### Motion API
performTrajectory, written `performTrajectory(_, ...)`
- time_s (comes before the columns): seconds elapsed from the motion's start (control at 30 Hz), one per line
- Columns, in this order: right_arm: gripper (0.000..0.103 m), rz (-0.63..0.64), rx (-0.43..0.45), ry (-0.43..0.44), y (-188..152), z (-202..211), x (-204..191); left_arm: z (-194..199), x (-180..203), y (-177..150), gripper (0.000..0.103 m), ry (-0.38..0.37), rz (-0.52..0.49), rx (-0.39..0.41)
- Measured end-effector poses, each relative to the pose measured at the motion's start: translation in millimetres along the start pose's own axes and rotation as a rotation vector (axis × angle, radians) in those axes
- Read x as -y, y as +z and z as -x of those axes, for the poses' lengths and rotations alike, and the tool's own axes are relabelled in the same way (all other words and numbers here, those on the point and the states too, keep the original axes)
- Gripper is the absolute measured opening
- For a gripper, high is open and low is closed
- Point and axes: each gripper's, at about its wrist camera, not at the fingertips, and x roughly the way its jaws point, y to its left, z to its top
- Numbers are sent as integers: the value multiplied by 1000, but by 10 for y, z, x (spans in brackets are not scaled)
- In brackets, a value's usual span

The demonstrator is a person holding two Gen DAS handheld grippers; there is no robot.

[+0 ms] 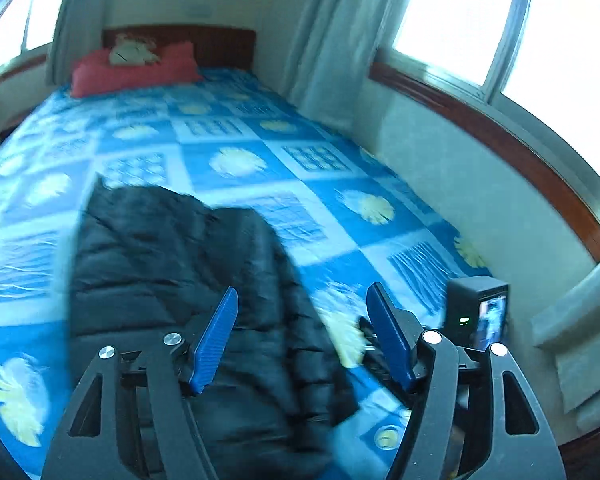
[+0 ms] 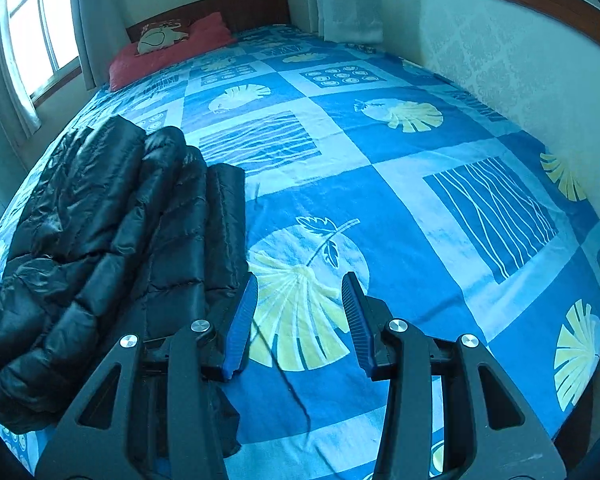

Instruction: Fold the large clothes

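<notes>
A black puffer jacket [image 2: 112, 232] lies folded in a bundle on the near left part of the bed [image 2: 380, 184], on the blue patterned sheet. In the right wrist view the right claw [image 2: 300, 284] stands wide, holding nothing; it hangs over a yellow leaf print on the sheet, and the jacket lies just beside and to the left of it, with its left finger [image 2: 242, 320] close to the jacket's edge.

In the left wrist view, which is blurred, the left claw [image 1: 302, 294] is also spread wide and holds nothing. The jacket [image 1: 172, 264] lies below and ahead of it, between and left of its fingers. Whether the fingers touch the cloth cannot be told. A red pillow [image 2: 172, 50] lies at the head of the bed, well apart from the jacket.
</notes>
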Motion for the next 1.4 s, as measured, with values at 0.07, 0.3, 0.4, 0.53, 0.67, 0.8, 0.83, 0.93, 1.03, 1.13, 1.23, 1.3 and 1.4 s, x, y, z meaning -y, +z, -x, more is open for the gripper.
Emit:
performTrajectory(0.07,44,12,14,8,57,53,-82,87,-204,0,66,50,18,21)
performTrajectory(0.3,60,45,61,75,284,237,-449,168,-995,-152,66,198,124,12)
performTrajectory(0.4,65,74,75,114,373,293,-682,165,-1278,-257,66,249,149,7)
performTrajectory(0.53,83,129,20,126,389,174,-990,117,-1531,-420,66,279,175,-11)
performTrajectory(0.67,61,206,-59,76,258,-74,-1148,26,-1649,-586,66,251,194,-44)
performTrajectory(0.8,40,198,-130,93,179,-352,-1037,-130,-1669,-704,66,214,194,-67)
performTrajectory(0.83,40,188,-147,95,164,-430,-979,-174,-1673,-727,66,201,200,-69)
performTrajectory(0.93,40,168,-181,120,113,-647,-861,-364,-1660,-802,67,171,217,-91)
performTrajectory(1.03,40,142,-187,134,77,-779,-802,-531,-1541,-841,67,236,148,-93)
performTrajectory(1.13,40,141,-176,123,73,-781,-832,-554,-1532,-857,67,247,153,-87)
performTrajectory(1.23,42,140,-169,131,99,-702,-828,-473,-1558,-866,66,220,161,-74)
performTrajectory(1.3,42,138,-161,126,130,-572,-824,-384,-1591,-866,66,200,172,-66)
performTrajectory(1.4,42,141,-120,93,179,-314,-823,-234,-1613,-864,66,195,186,-49)
